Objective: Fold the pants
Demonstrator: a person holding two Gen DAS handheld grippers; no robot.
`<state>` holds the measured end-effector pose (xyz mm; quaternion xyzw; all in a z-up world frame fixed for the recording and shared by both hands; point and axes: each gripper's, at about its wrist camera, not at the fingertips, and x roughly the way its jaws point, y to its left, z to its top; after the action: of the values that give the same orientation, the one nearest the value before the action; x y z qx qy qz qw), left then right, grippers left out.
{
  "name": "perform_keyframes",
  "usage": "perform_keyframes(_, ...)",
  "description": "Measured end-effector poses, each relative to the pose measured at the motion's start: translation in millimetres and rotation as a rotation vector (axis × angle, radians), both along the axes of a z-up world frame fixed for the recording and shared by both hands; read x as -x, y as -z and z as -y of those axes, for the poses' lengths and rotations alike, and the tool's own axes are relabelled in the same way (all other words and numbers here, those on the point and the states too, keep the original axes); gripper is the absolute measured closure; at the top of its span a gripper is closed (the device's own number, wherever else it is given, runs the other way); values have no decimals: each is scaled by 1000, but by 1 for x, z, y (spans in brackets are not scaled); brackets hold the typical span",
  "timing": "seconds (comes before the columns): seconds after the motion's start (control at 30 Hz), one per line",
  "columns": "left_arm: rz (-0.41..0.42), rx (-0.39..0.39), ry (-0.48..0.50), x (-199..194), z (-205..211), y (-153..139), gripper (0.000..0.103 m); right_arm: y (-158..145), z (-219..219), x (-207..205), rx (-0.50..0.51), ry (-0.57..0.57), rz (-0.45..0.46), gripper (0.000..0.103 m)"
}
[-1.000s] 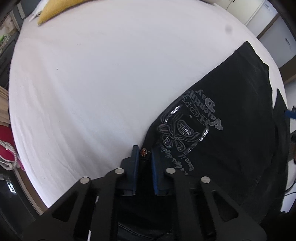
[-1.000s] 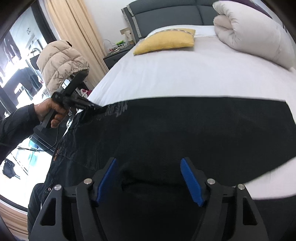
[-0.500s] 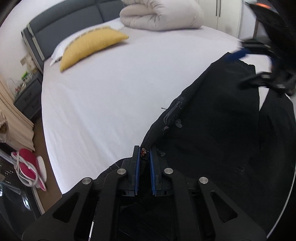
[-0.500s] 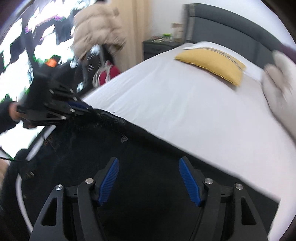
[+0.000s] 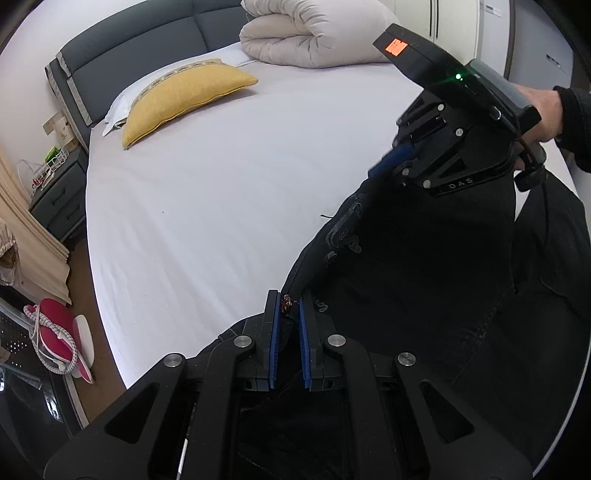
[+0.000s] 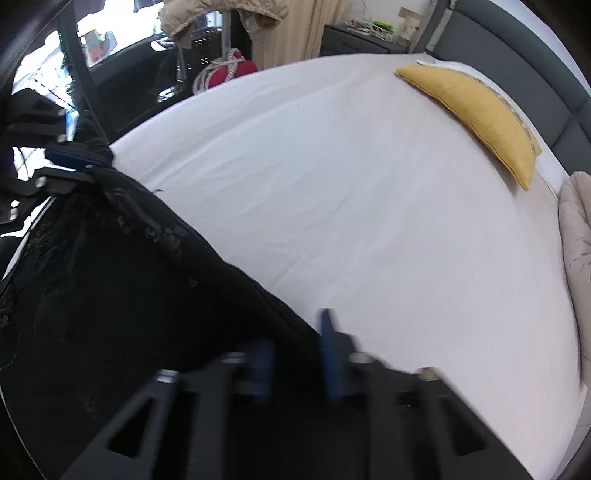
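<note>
1. Lying on the white bed (image 5: 229, 206), 1 pair of black pants (image 5: 424, 266) is seen, spread along the near edge of the sheet.
2. 2 grippers are counted, 1 in each hand.
3. The left gripper (image 5: 287, 301) is shut tight on the pants' edge, with a small red bit of the cloth pinched between its 2 blue pads (image 5: 274, 332).
4. The right gripper (image 6: 295, 350) is blurred in its own view; its jaws are closing, and black cloth is seen between them at the pants' edge.
5. 1 hand (image 5: 546, 110) with a dark sleeve is seen holding the right gripper.
6. 1 yellow pillow (image 5: 184, 96) is laid near the grey headboard (image 5: 147, 51).
7. 1 rolled cream quilt (image 5: 314, 33) is set beside the pillow.
8. 1 grey bedside table (image 5: 59, 195) is placed left of the bed.
</note>
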<state>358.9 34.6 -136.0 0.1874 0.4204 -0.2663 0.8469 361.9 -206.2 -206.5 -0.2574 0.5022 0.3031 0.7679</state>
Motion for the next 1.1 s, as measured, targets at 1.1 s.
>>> perform_keyframes(1.1, -32, -86, 104, 280, 1, 16, 95, -24, -17, 277, 67, -158, 168, 98)
